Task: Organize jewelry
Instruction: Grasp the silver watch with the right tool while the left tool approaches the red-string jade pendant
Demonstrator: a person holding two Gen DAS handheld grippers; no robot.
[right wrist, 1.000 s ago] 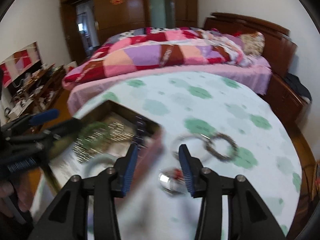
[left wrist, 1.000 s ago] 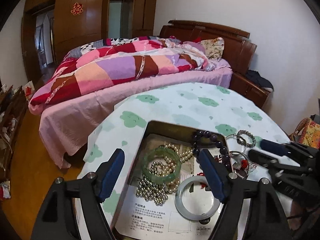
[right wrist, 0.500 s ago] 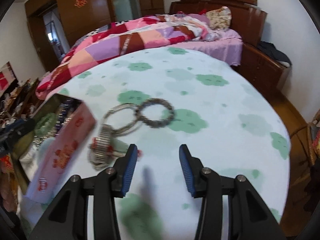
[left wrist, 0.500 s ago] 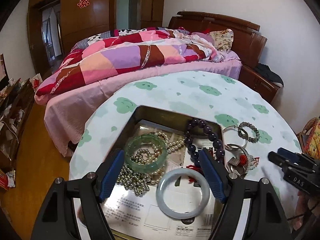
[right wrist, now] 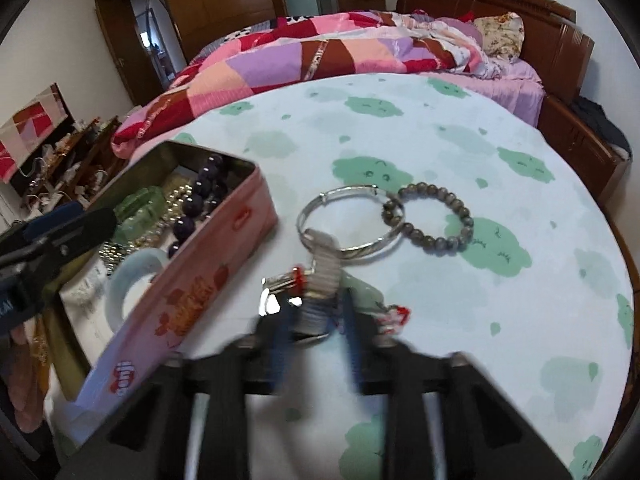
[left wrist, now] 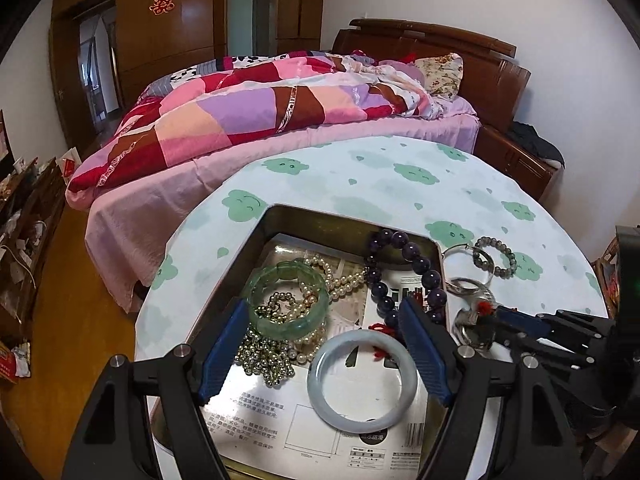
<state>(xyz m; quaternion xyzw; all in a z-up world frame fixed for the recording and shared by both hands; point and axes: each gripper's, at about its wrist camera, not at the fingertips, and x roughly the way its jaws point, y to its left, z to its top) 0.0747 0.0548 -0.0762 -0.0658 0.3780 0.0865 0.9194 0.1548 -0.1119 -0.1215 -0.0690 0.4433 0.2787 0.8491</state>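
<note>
The right gripper (right wrist: 316, 320) is seen blurred, its jaws narrowed around a silver stretch band with a red charm (right wrist: 320, 284) on the tablecloth (right wrist: 460, 140); whether the band is actually pinched cannot be told through the blur. For the step to be done well, the band should be caught across its ribbed side, clear of the thin silver bangle (right wrist: 348, 224) that it touches at its 12 o'clock, so that the bangle is not dragged along. A lift straight up before any carry towards the tin (right wrist: 208, 280), at the band's 9 o'clock, is judged safest, since the tin's wall stands close. A grey bead bracelet (right wrist: 436, 216) lies at the bangle's 3 o'clock, overlapping its rim. The left gripper (left wrist: 324, 352) is held wide open over the tin, with nothing between its jaws. Inside the tin are gathered a green bangle (left wrist: 288, 300), a pale jade ring (left wrist: 362, 380), pearl strands (left wrist: 340, 276), a heap of metal beads (left wrist: 266, 362) and a dark purple bead bracelet (left wrist: 404, 272) draped over the far rim.
</note>
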